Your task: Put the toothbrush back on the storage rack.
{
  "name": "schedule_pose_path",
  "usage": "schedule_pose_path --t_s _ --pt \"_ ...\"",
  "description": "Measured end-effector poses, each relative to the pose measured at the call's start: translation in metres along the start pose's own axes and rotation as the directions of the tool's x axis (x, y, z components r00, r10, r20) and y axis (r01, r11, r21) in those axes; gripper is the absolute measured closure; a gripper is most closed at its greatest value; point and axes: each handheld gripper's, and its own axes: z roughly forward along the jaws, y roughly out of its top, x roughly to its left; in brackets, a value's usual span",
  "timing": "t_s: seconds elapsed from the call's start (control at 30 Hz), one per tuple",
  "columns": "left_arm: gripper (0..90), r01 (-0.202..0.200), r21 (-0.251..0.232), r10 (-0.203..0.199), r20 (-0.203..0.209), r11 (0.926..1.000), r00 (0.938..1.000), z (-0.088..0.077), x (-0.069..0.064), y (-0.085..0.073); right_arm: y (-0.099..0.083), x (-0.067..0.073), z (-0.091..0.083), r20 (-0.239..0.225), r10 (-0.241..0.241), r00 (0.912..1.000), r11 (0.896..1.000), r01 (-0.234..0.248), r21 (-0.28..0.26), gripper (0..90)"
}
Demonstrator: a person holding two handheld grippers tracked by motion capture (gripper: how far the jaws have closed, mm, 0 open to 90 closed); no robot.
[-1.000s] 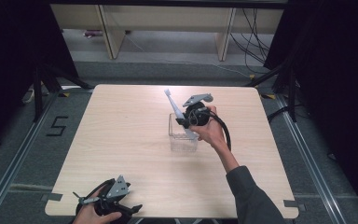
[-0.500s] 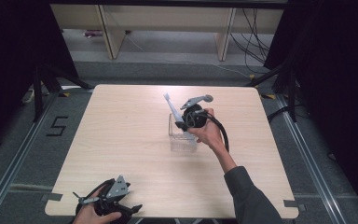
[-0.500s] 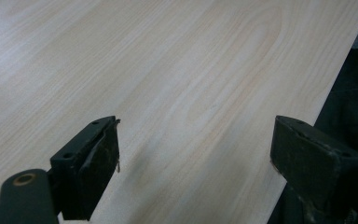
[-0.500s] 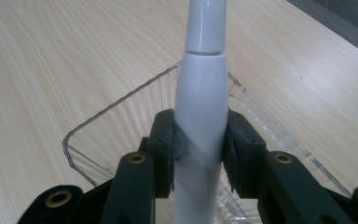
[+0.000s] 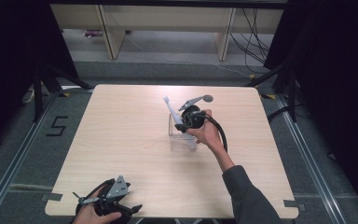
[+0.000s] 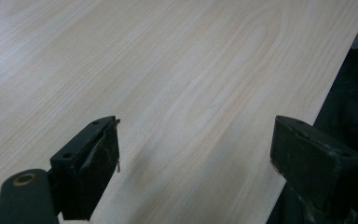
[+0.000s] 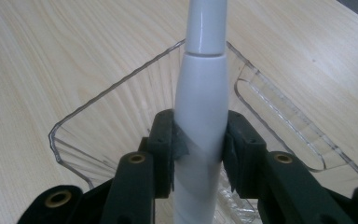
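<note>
Two grippers in play, one doing the work; my right gripper [image 7: 200,154] is clamped on the white plastic electric toothbrush [image 7: 201,107], pads pressed to both sides of its thick handle; seen from above, the right gripper [image 5: 189,120] sits over the clear plastic rectangular bin [image 5: 181,140] near the middle of the pale wooden table [image 5: 121,140], and the toothbrush [image 5: 171,109] slants up and away from it, head end highest; the right gripper view puts the handle over the bin [image 7: 102,116], lower end down inside it by my read, though I can't tell if it touches the floor of the bin; my left gripper [image 5: 107,201] is parked at the near left edge of the table, jaws spread wide with bare wood between them in its own view [image 6: 196,149]; progress, my judgement: grasp done, brush at or in the bin; left to do: seat or lift it clear, then release.
</note>
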Motion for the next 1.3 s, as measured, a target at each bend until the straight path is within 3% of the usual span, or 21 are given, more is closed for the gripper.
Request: schedule_pose_path --t_s 0.03,0.13,0.2,0.23,0.27,0.3,0.43,0.5,0.53,0.57,0.6,0.77,0.8,1.0,1.07,1.13,1.2,1.3 --pt "14.9 0.000 0.000 0.000 0.000 1.0000 1.0000 0.000 0.000 0.000 0.000 0.000 0.000 0.000 0.000 1.0000 1.000 0.000 0.000 66.5" --pt "14.9 -0.014 0.001 0.014 0.001 0.9999 0.9999 0.000 0.001 0.000 0.000 0.003 0.000 -0.003 0.063 0.9980 0.997 -0.063 0.036 66.4" --pt "14.9 0.001 0.001 -0.001 0.001 1.0000 1.0000 0.000 0.000 0.000 0.000 0.002 0.001 0.009 0.060 0.9982 0.998 -0.060 0.029 66.4" --pt "14.9 -0.001 0.001 0.001 0.000 1.0000 1.0000 0.000 0.000 0.000 0.001 0.001 0.002 -0.014 0.056 0.9983 0.998 -0.056 0.031 66.3" --pt "14.9 -0.001 0.001 0.001 0.001 1.0000 1.0000 0.000 0.000 0.000 0.001 0.001 0.002 -0.014 0.056 0.9983 0.998 -0.056 0.031 66.3" --pt "14.9 -0.001 0.002 0.001 0.001 1.0000 1.0000 0.000 0.000 0.000 0.001 -0.001 0.003 -0.008 0.026 0.9996 1.000 -0.026 0.016 66.3" --pt "14.9 -0.018 0.005 0.018 0.007 0.9998 0.9998 0.000 0.001 0.000 0.001 0.000 0.005 -0.008 0.028 0.9996 1.000 -0.028 0.008 66.2" --pt "14.9 -0.020 0.014 0.020 0.010 0.9997 0.9997 0.000 0.001 0.001 0.001 0.000 0.005 0.002 0.046 0.9990 0.999 -0.046 0.021 66.2" --pt "14.9 -0.019 0.002 0.019 0.004 0.9998 0.9998 0.000 0.000 0.000 0.001 0.003 0.005 0.015 0.080 0.9966 0.996 -0.081 0.041 65.9" --pt "14.9 -0.019 0.002 0.019 0.004 0.9998 0.9998 0.000 0.000 0.000 0.001 0.003 0.005 0.015 0.080 0.9966 0.996 -0.081 0.041 65.9" --pt "14.9 -0.019 0.004 0.019 0.005 0.9998 0.9998 0.000 0.001 0.000 0.001 0.001 0.005 -0.008 0.035 0.9994 0.999 -0.035 0.026 65.7" --pt "14.9 -0.019 0.002 0.019 0.004 0.9998 0.9998 0.000 0.000 0.000 0.002 0.002 0.004 -0.006 0.049 0.9988 0.998 -0.049 0.025 64.3" --pt "14.9 -0.019 0.001 0.019 0.005 0.9998 0.9998 0.000 0.000 0.000 0.002 -0.001 0.004 -0.003 0.019 0.9998 1.000 -0.019 0.000 63.9" --pt "14.9 -0.019 0.003 0.019 0.005 0.9998 0.9998 0.000 0.000 0.000 0.001 0.002 -0.002 0.011 0.018 0.9998 1.000 -0.018 -0.017 59.7" --pt "14.9 -0.019 0.003 0.019 0.004 0.9998 0.9998 0.000 0.000 0.000 0.001 0.004 -0.007 0.008 0.044 0.9990 0.999 -0.044 -0.005 59.0" --pt "14.9 -0.019 0.003 0.019 0.004 0.9998 0.9998 0.000 0.000 0.000 0.001 0.004 -0.012 0.015 -0.002 0.9999 0.999 0.003 -0.046 58.1" --pt "14.9 -0.019 0.003 0.019 0.004 0.9998 0.9998 0.000 0.000 0.000 0.002 0.005 -0.015 0.008 0.013 0.9999 0.999 -0.013 -0.034 57.5" --pt "14.9 -0.019 0.004 0.019 0.003 0.9998 0.9998 0.000 0.000 0.000 0.001 0.007 -0.021 0.005 0.010 0.9999 0.998 -0.010 -0.061 56.2"
